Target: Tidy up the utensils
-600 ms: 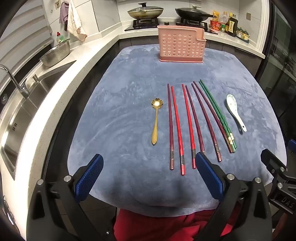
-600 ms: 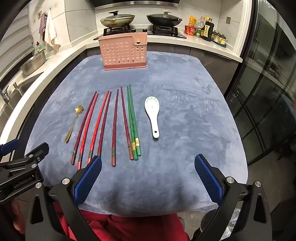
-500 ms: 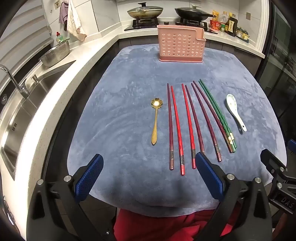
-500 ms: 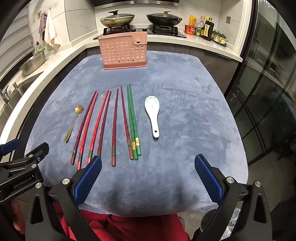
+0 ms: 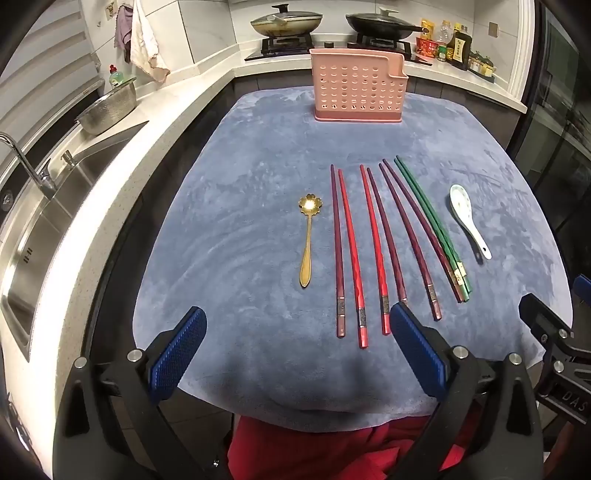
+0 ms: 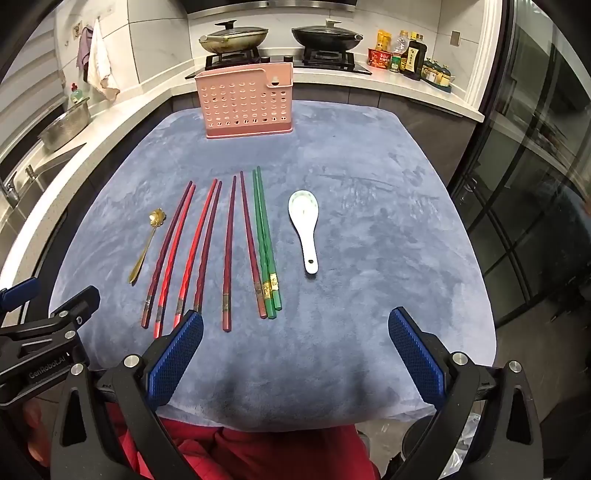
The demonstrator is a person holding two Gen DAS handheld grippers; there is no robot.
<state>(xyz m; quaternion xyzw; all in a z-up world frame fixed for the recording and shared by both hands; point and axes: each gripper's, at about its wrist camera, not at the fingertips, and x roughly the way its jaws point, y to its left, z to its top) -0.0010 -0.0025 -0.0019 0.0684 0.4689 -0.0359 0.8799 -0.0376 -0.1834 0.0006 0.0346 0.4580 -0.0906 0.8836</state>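
On the blue-grey cloth lie a gold flower-headed spoon (image 5: 307, 243) (image 6: 145, 240), several red and maroon chopsticks (image 5: 351, 251) (image 6: 192, 251), a green pair of chopsticks (image 5: 432, 225) (image 6: 265, 240) and a white ceramic spoon (image 5: 468, 219) (image 6: 306, 225). A pink perforated utensil holder (image 5: 357, 90) (image 6: 245, 99) stands at the far end. My left gripper (image 5: 295, 350) hangs open over the near edge, below the chopstick handles. My right gripper (image 6: 295, 354) is open too, nearer than the green pair and the white spoon. Neither holds anything.
A steel sink (image 5: 48, 229) with a tap and a metal bowl (image 5: 107, 110) line the counter at left. Two lidded pans (image 6: 232, 35) sit on the stove behind the holder, bottles (image 6: 410, 55) to their right. Dark glass doors (image 6: 535, 184) stand at right.
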